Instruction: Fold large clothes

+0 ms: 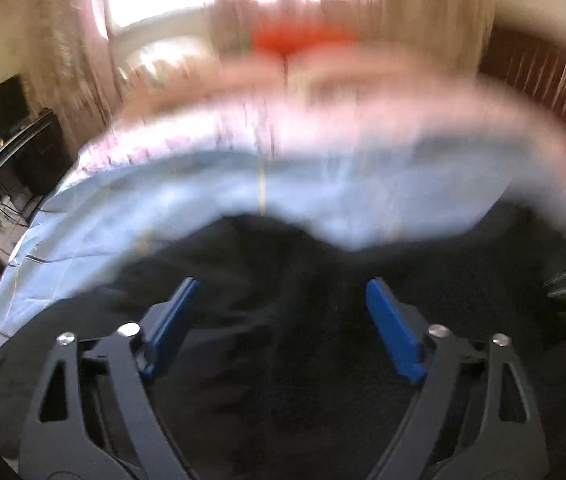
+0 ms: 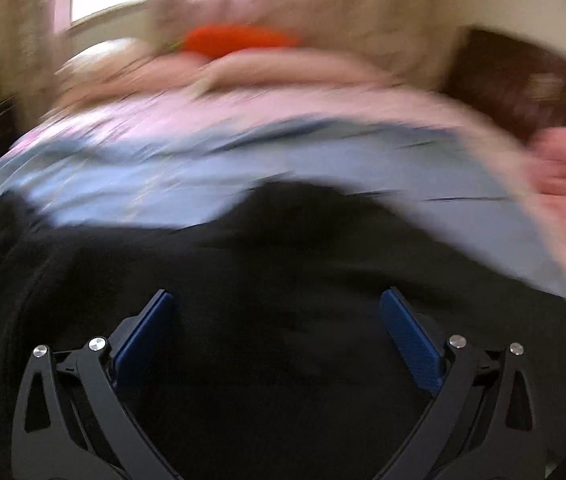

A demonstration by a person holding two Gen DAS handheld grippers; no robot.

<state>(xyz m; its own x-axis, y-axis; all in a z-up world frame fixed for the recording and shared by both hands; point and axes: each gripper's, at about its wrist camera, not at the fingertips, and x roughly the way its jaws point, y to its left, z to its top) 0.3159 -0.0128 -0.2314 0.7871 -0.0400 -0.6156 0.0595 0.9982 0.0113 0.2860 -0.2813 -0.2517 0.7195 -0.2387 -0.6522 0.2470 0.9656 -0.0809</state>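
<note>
Left wrist view showed my left gripper (image 1: 283,292) with its blue pads (image 1: 173,320) spread wide, nothing between them, above the black garment (image 1: 283,360) lying on the pale blue sheet (image 1: 163,192). Right wrist view showed my right gripper (image 2: 279,304) equally spread and empty over the same dark cloth. I judged the step as between grasps: each gripper needed a garment edge next, though blur hid the edges.

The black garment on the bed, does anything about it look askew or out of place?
Its far edge looks uneven: the black garment bulges in a wavy hump over the light blue sheet rather than lying straight. Both views are motion-blurred, so finer creases cannot be judged. No damage or spill shows.
</note>
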